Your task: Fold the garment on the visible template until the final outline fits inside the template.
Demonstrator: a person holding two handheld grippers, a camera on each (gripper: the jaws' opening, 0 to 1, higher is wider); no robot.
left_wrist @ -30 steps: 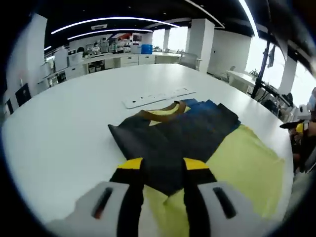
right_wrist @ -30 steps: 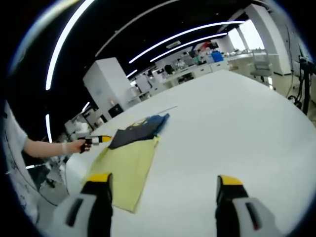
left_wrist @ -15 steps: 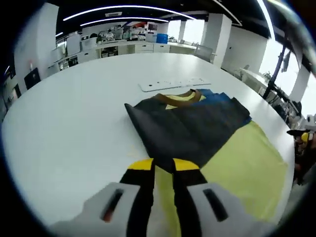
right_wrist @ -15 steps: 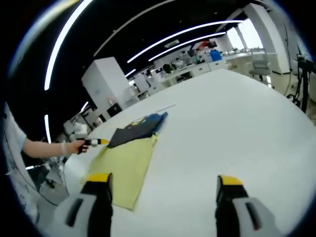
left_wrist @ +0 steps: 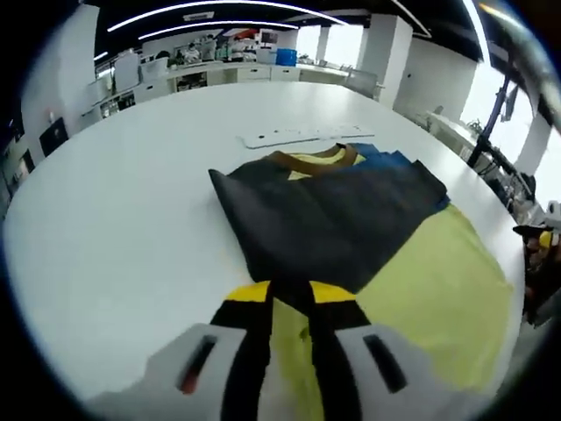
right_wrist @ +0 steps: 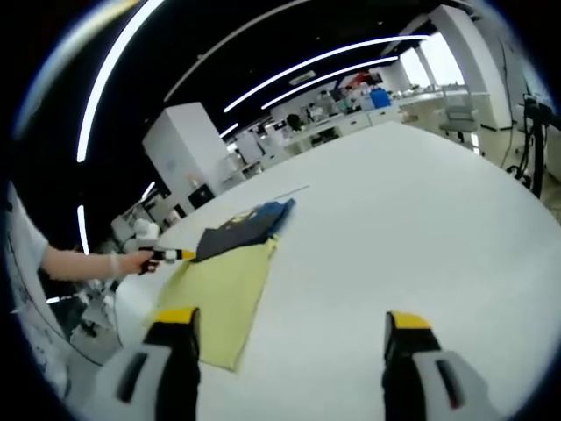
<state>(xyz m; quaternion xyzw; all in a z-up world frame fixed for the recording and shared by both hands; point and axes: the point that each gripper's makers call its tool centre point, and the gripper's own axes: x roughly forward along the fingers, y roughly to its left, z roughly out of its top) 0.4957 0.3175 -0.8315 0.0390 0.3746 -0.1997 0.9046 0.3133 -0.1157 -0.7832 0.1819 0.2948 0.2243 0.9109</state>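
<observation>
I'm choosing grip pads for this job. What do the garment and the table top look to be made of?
The garment looks like soft, matte knit fabric, probably cotton jersey: it lies limp and creases at the fold, and has a ribbed brown collar. The table looks hard and smooth, likely white laminate or painted board, with a faint sheen. The left tool is shut on the garment's dark edge.

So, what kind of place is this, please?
Probably an open-plan lab or office. A large white table holds the garment. Behind it stand white workbenches with equipment, white pillars and long strip lights on a dark ceiling.
</observation>
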